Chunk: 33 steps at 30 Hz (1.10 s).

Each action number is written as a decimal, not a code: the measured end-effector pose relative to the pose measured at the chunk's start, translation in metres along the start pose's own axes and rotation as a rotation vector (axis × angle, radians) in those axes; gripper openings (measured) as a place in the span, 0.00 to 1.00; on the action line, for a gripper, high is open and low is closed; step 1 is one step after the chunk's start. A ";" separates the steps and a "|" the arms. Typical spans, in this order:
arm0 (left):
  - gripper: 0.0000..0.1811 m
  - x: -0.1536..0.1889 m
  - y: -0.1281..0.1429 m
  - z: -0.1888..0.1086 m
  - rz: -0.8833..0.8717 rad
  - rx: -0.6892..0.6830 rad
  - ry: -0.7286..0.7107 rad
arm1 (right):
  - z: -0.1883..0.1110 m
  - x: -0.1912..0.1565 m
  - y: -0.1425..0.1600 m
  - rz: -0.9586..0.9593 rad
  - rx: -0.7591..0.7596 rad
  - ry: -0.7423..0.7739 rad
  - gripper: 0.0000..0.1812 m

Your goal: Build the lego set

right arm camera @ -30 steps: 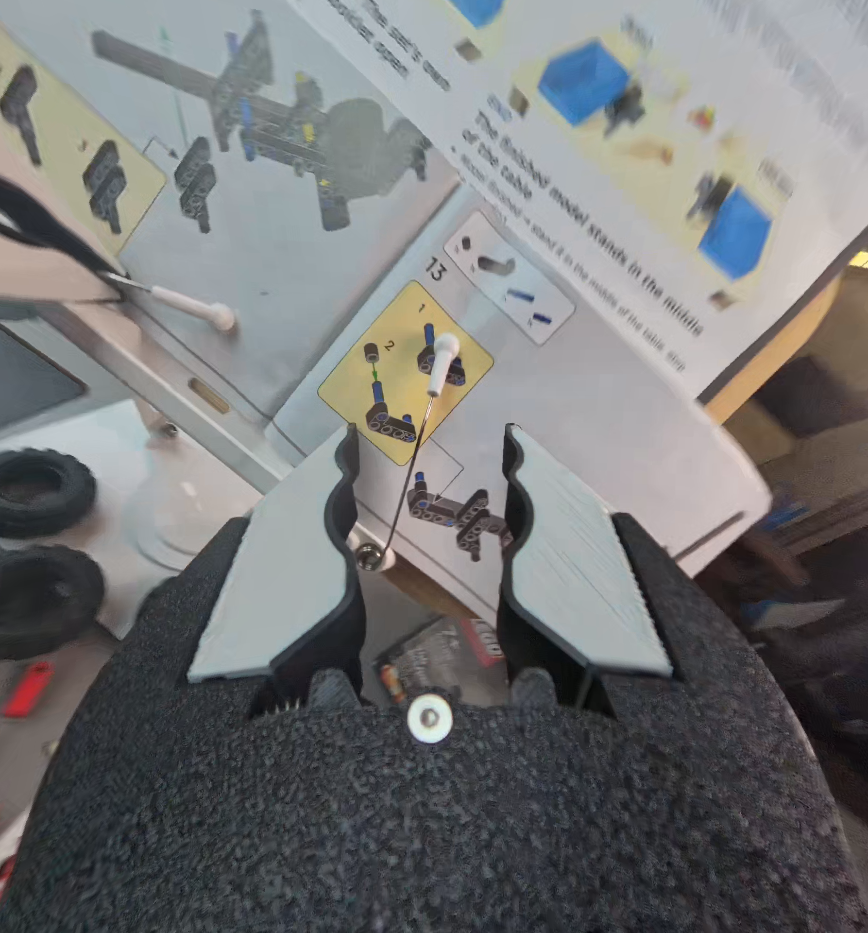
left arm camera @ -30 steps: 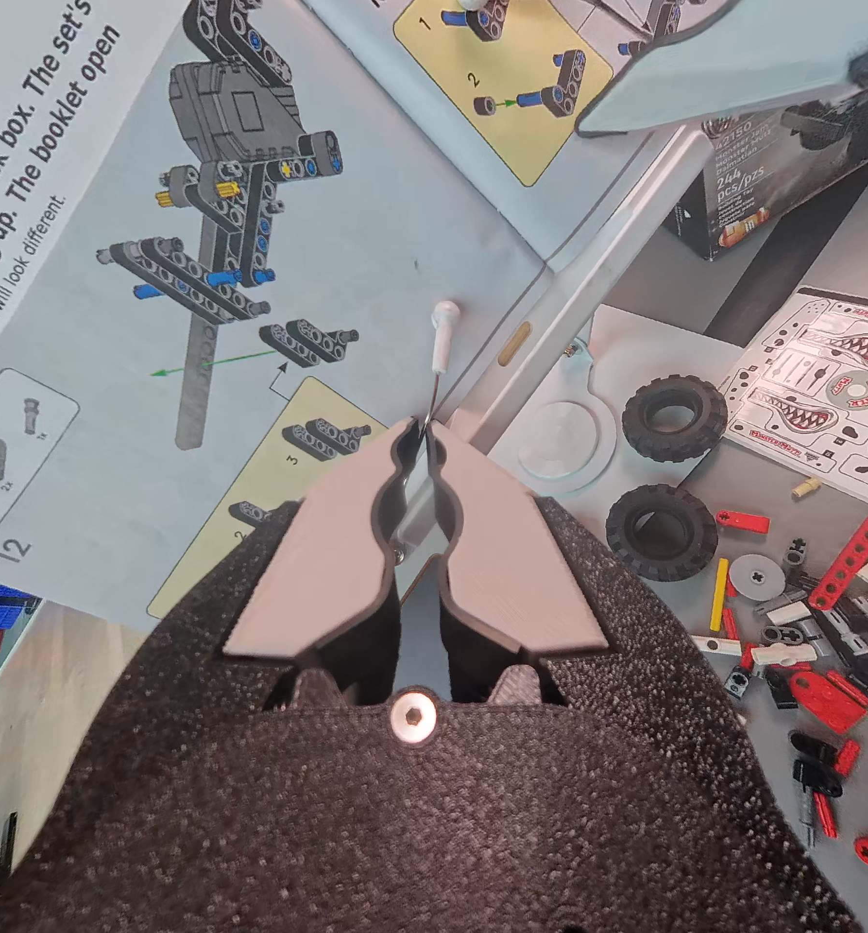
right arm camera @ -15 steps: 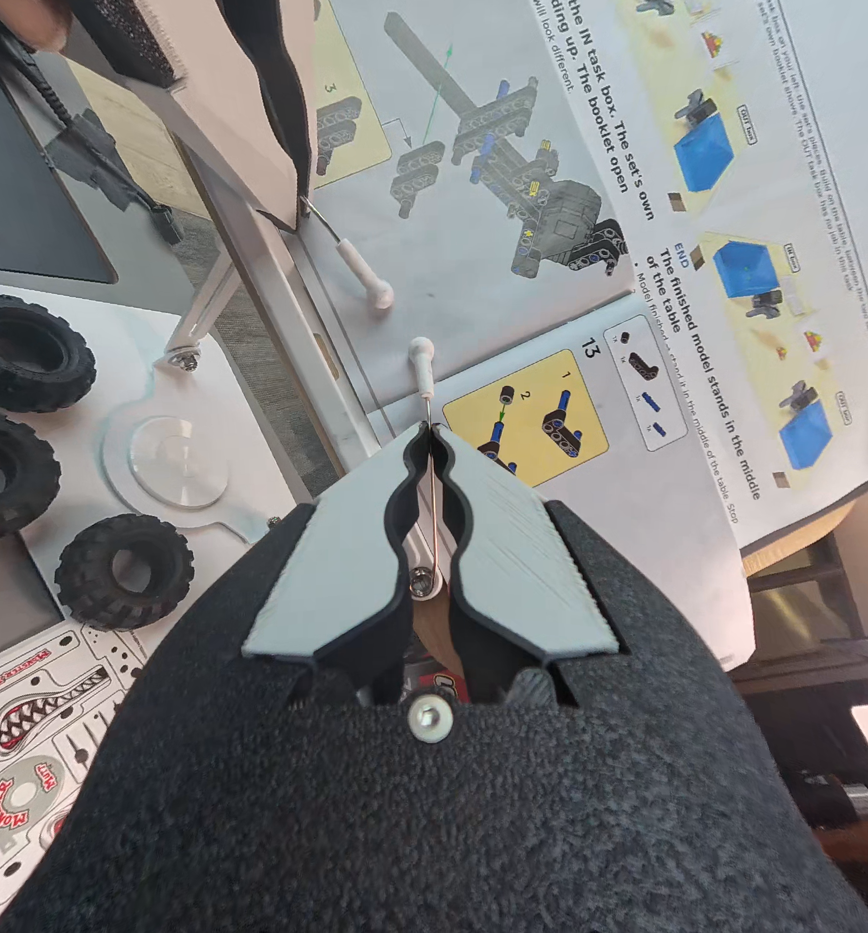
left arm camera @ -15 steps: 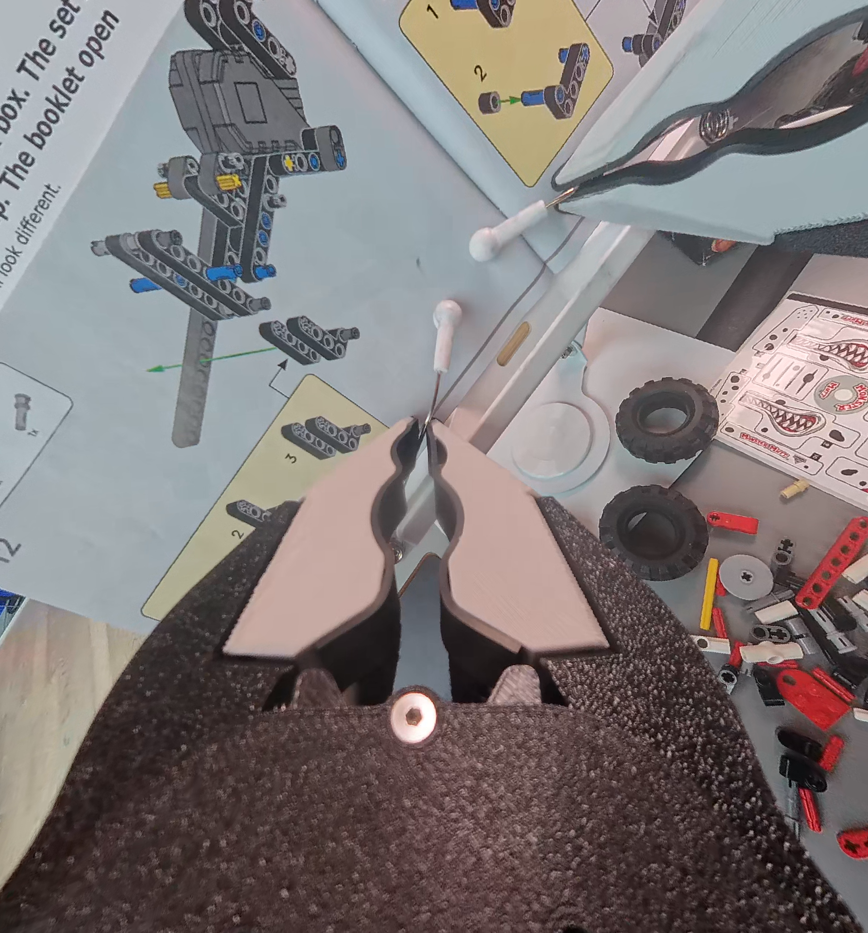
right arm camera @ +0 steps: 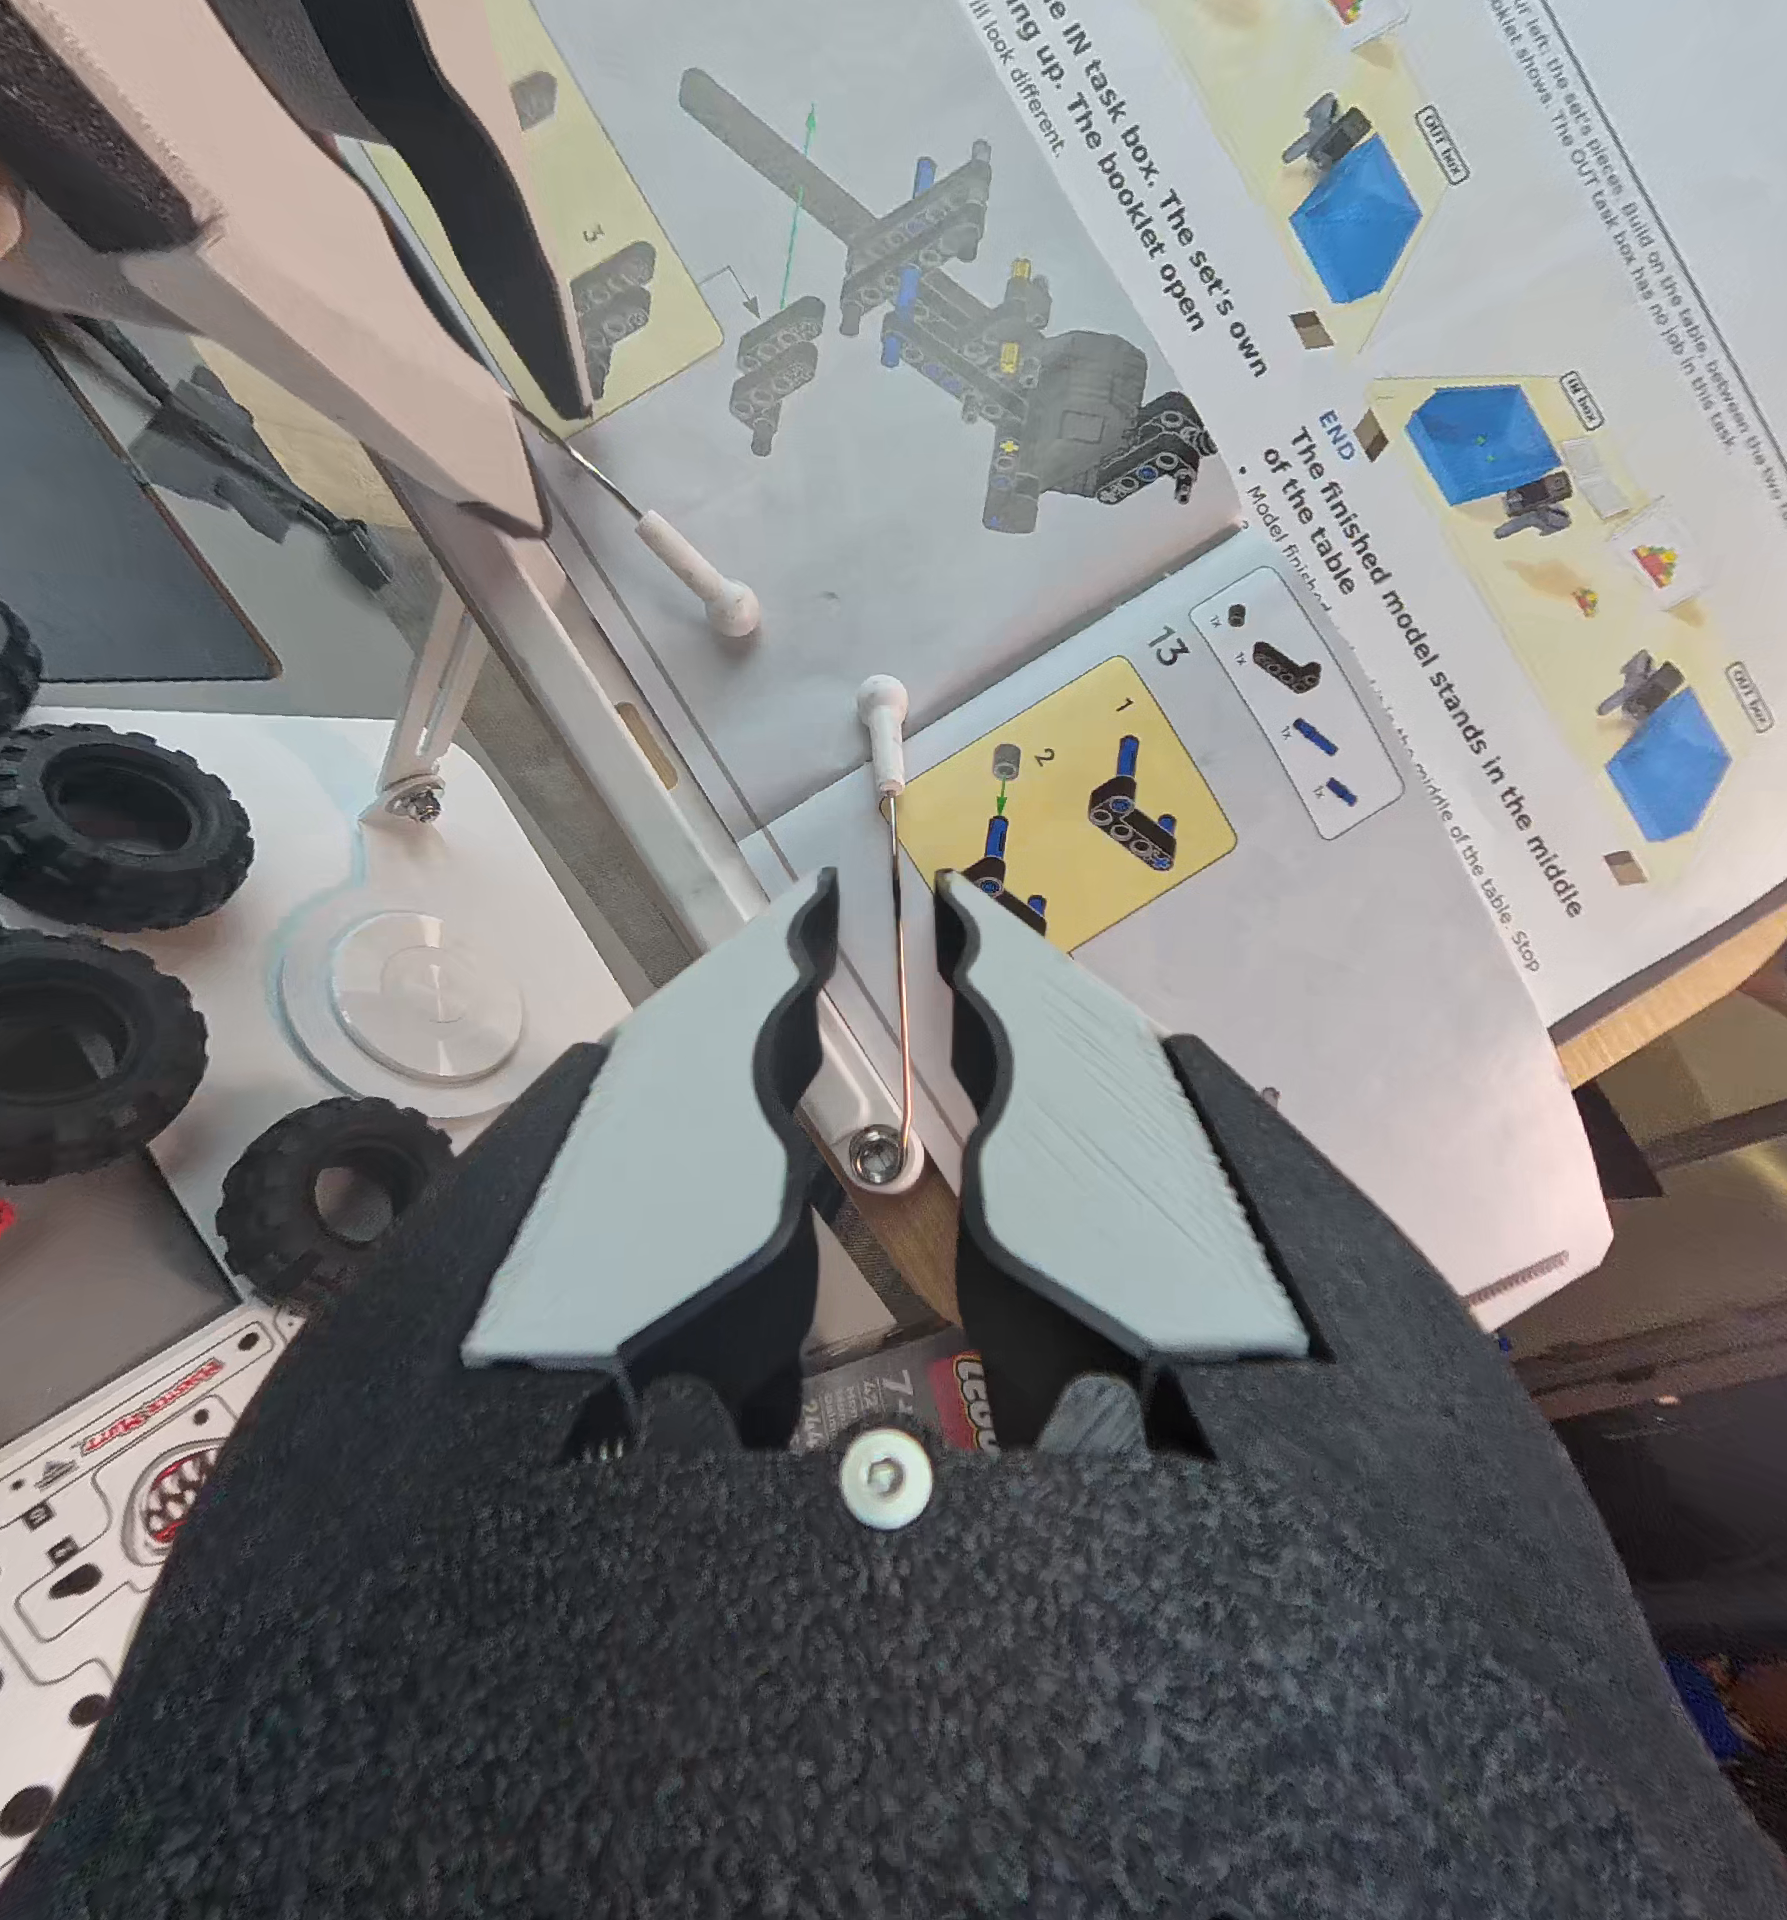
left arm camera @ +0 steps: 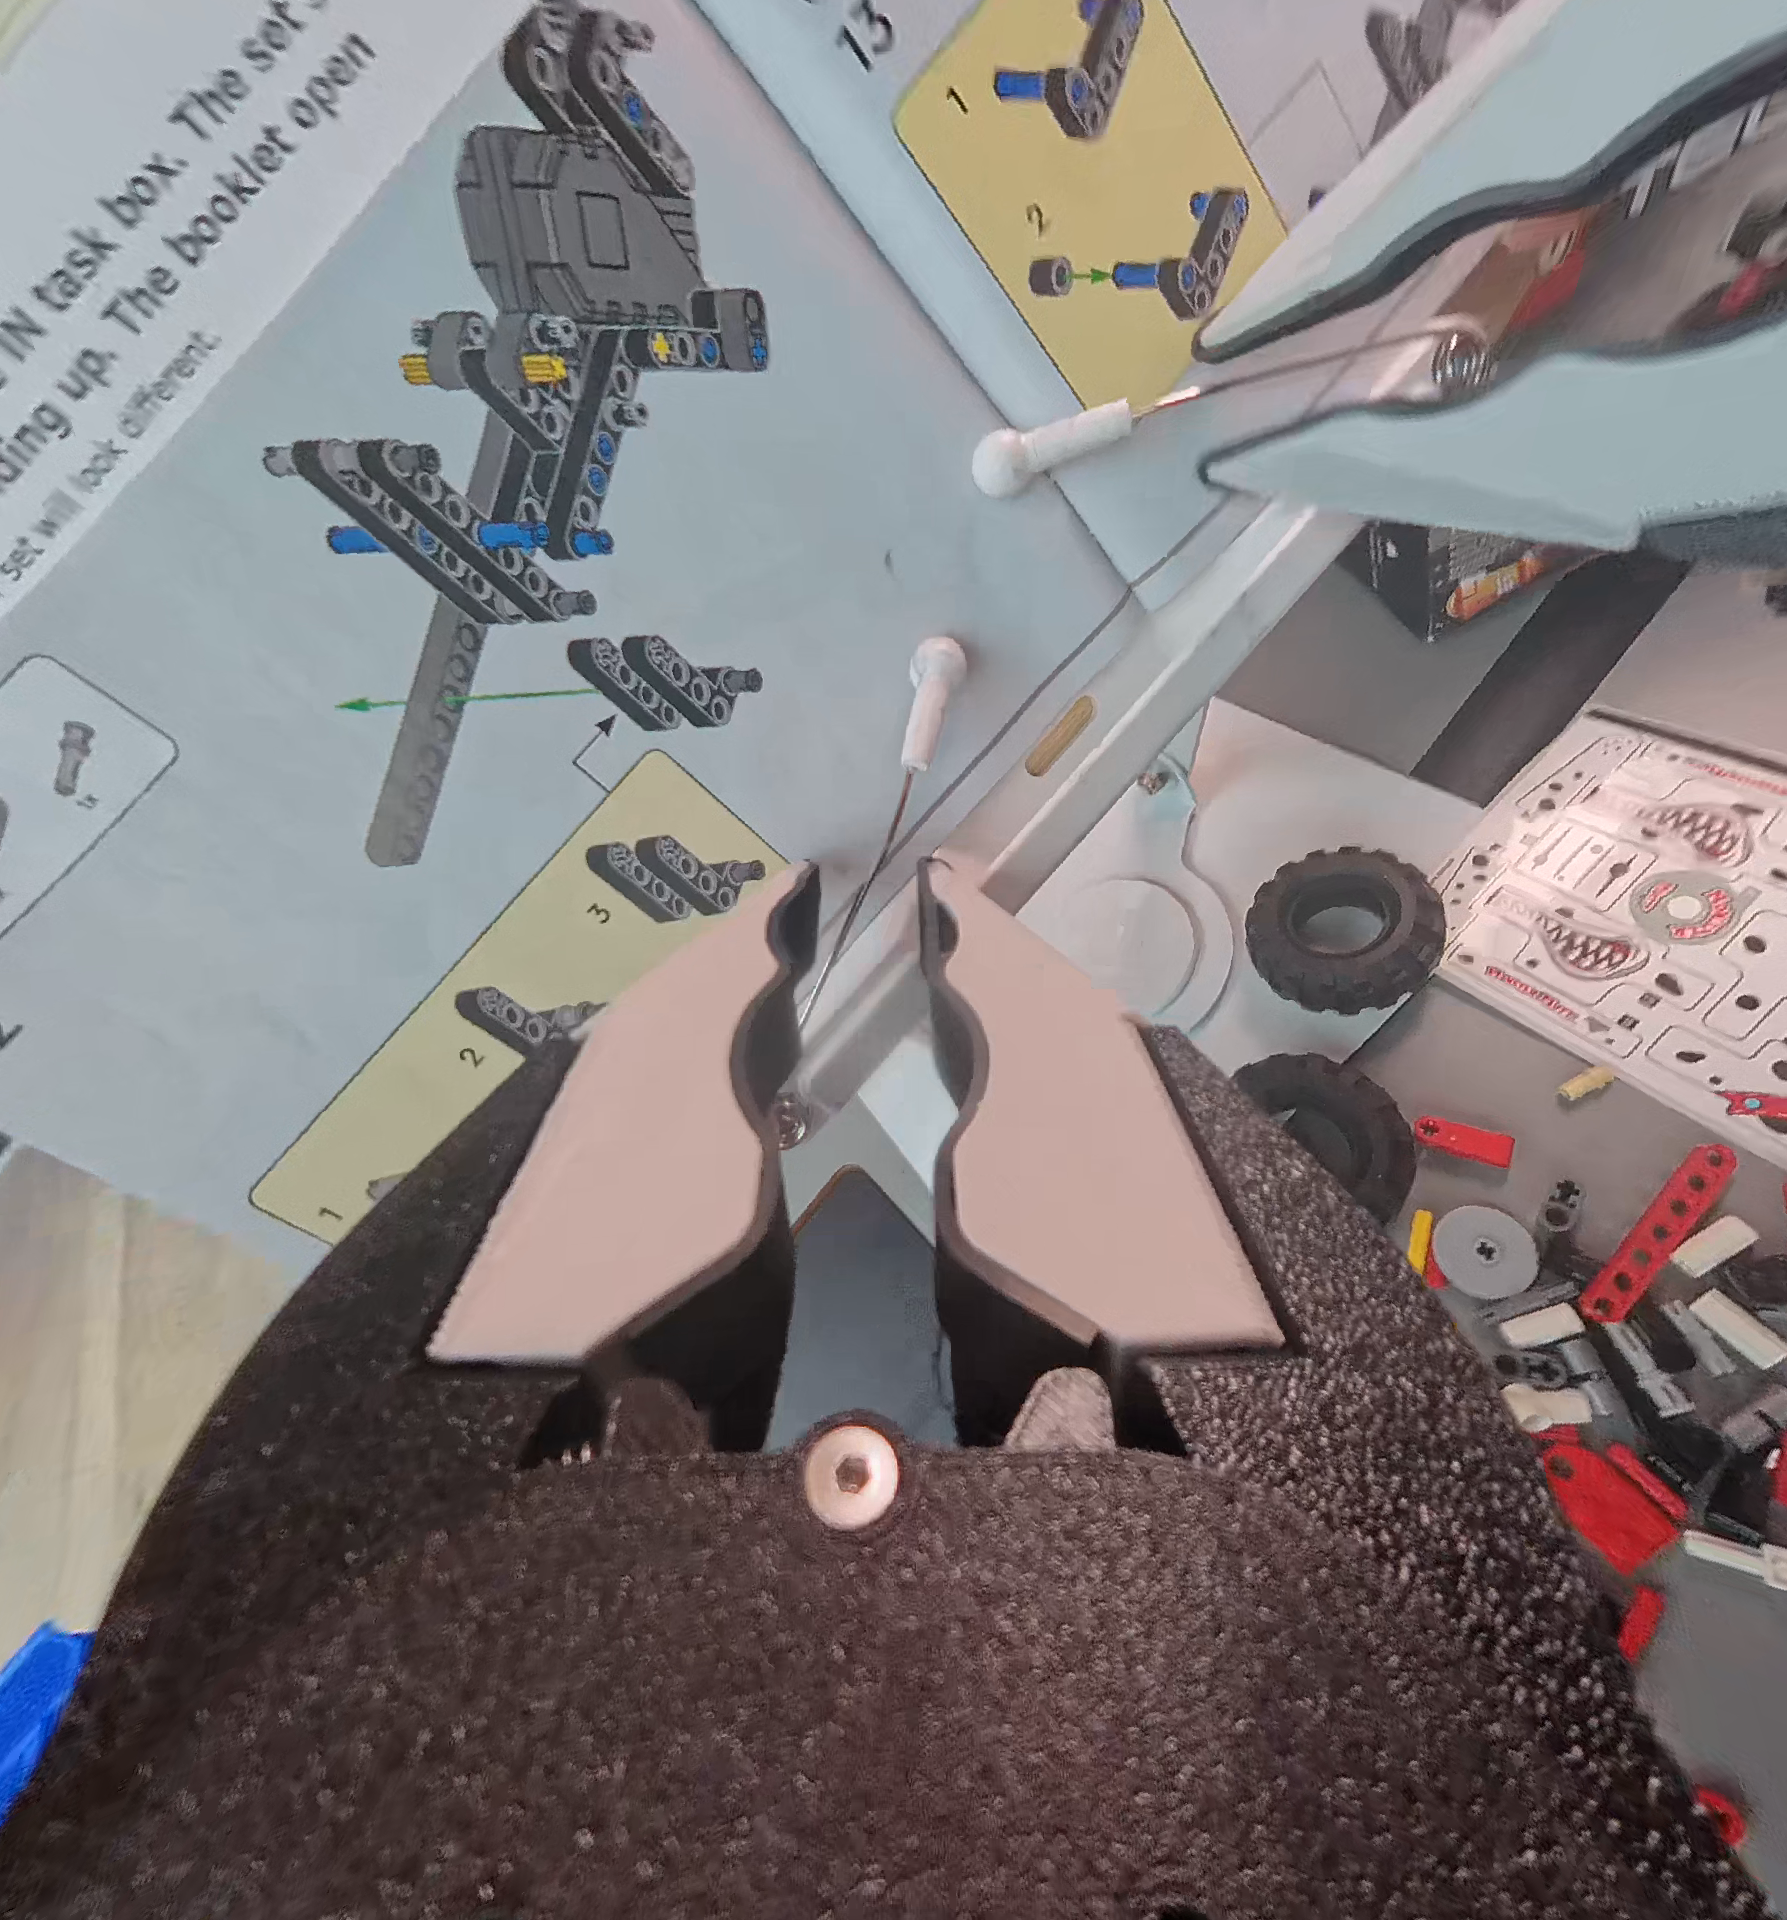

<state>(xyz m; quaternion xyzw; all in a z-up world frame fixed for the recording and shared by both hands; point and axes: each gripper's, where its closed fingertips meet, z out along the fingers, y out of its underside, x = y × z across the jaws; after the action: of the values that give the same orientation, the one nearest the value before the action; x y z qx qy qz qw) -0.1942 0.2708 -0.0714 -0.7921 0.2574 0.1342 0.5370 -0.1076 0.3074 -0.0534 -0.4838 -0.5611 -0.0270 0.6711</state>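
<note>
**Both claws spread at the booklet stand's page clips**

The booklet stands open on a metal stand, its top and left edges cut off in the left wrist view. Two white-tipped wire clips press on the pages: the left clip runs down between the fingers of the left claw, which is spread and not touching it; the right clip runs between the fingers of the right claw, also spread, with a gap on each side.

In the left view the right claw appears top right, blurred. In the right view the left claw enters top left, mostly cut off.

Loose red, grey and black parts lie on the worktop, smeared by blur. Tyres and a sticker sheet lie beside the stand; the claw body hides part of one tyre.
</note>
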 end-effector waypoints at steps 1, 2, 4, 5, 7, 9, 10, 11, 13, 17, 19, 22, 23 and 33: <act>0.20 0.001 -0.004 -0.005 -0.055 0.045 0.017 | -0.005 0.001 -0.001 0.030 0.013 -0.007 0.14; 0.23 0.000 -0.008 -0.010 -0.121 0.100 0.030 | -0.011 0.003 0.000 0.062 0.024 -0.005 0.16; 0.25 -0.008 -0.014 -0.025 -0.249 0.220 0.011 | -0.022 0.013 0.007 0.147 0.027 0.038 0.18; 0.25 -0.016 -0.015 -0.033 -0.311 0.271 -0.019 | -0.026 0.021 0.015 0.209 0.011 0.072 0.18; 0.24 -0.033 -0.008 -0.046 -0.430 0.334 -0.086 | -0.030 0.032 0.040 0.348 -0.050 0.121 0.20; 0.23 -0.049 0.006 -0.051 -0.520 0.328 -0.147 | -0.030 0.041 0.061 0.463 -0.090 0.157 0.21; 0.23 -0.056 0.012 -0.052 -0.548 0.319 -0.168 | -0.029 0.040 0.068 0.503 -0.098 0.150 0.21; 0.22 -0.062 0.019 -0.052 -0.575 0.301 -0.188 | -0.027 0.040 0.071 0.527 -0.090 0.141 0.21; 0.20 -0.070 0.030 -0.047 -0.610 0.255 -0.190 | -0.024 0.040 0.070 0.502 -0.085 0.150 0.21; 0.19 -0.078 0.040 -0.038 -0.589 0.189 -0.196 | -0.024 0.041 0.068 0.490 -0.092 0.140 0.21; 0.15 -0.089 0.023 -0.050 -0.556 0.272 -0.232 | -0.032 0.042 0.063 0.510 -0.076 0.125 0.23; 0.10 -0.103 -0.002 -0.061 -0.521 0.327 -0.253 | -0.059 0.040 0.041 0.589 0.006 0.076 0.23; 0.09 -0.107 -0.008 -0.061 -0.512 0.329 -0.256 | -0.071 0.038 0.033 0.607 0.031 0.056 0.23; 0.01 -0.128 -0.007 -0.048 -0.531 0.250 -0.329 | -0.216 0.019 0.004 0.703 0.183 -0.033 0.20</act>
<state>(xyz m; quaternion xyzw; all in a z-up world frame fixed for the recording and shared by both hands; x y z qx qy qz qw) -0.2996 0.2619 0.0150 -0.7273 -0.0336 0.0828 0.6805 0.0583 0.1722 -0.0202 -0.5854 -0.3713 0.2636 0.6708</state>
